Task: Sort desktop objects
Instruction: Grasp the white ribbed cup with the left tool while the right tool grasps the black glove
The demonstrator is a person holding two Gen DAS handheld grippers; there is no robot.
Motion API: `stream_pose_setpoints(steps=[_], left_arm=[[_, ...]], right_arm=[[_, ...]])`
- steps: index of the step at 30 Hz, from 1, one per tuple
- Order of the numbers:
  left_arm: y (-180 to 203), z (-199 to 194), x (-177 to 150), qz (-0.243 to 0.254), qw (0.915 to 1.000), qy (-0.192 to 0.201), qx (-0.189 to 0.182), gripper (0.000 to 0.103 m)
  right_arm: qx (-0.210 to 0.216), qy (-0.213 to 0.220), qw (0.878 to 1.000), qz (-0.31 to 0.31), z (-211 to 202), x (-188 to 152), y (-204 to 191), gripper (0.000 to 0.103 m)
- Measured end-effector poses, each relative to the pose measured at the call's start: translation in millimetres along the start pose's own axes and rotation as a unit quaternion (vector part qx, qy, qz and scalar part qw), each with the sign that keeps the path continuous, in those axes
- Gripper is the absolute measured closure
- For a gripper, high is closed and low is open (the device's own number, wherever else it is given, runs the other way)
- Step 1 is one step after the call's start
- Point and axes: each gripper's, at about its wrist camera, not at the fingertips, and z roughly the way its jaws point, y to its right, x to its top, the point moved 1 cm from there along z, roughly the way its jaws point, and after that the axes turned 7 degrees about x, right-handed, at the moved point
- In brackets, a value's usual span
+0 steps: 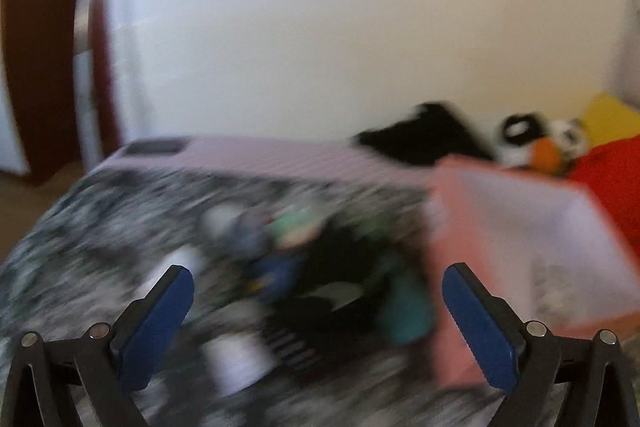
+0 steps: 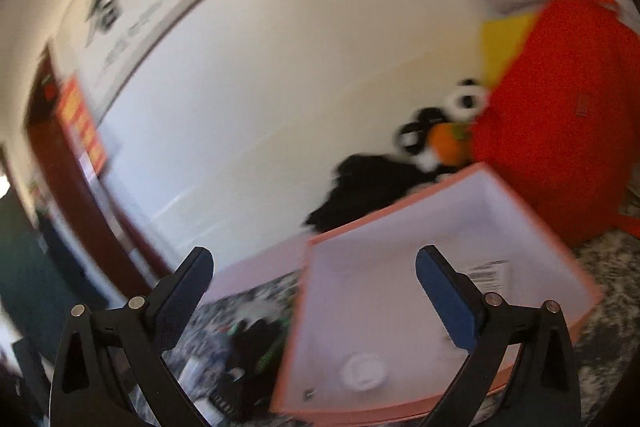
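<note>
Both views are motion-blurred. In the left wrist view my left gripper [image 1: 318, 281] is open and empty above a blurred pile of small desktop objects [image 1: 320, 279] on a grey patterned tabletop [image 1: 100, 235]. A pink open box [image 1: 532, 251] stands to the pile's right. In the right wrist view my right gripper [image 2: 314, 267] is open and empty over the same pink box [image 2: 420, 267]. A small white round thing [image 2: 363, 371] lies on the box floor. The pile [image 2: 248, 343] shows left of the box.
A black cloth [image 2: 368, 187], a panda plush with an orange part [image 2: 448, 131], a red bag [image 2: 560, 131] and a yellow thing [image 2: 500, 43] lie behind the box by a white wall. A dark red door frame [image 1: 40, 39] stands left.
</note>
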Motion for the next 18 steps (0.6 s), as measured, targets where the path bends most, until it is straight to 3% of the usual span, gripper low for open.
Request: stream_pose_setpoints(steps=[2, 5, 10, 14, 18], left_arm=[[-32, 5, -23, -0.001, 0.9995, -0.023, 0.022, 0.001], [-56, 20, -58, 0.012, 0.9979, -0.06, 0.019, 0.001], [-53, 56, -95, 0.062, 0.9937, -0.09, -0.026, 0.001], [-43, 87, -101, 0.089, 0.9895, -0.102, -0.05, 0.001], [-35, 109, -102, 0.084, 0.9868, -0.11, -0.084, 0.001]], right_arm=[[0.027, -0.025, 0.999, -0.02, 17, -21, -31, 0.0], [0.077, -0.087, 0.993, -0.023, 46, -61, -69, 0.0], [0.06, -0.161, 0.985, 0.0, 92, -110, -78, 0.0], [0.047, -0.22, 0.974, 0.019, 129, -149, -85, 0.0], [0.034, -0.277, 0.959, 0.037, 165, -188, -92, 0.0]])
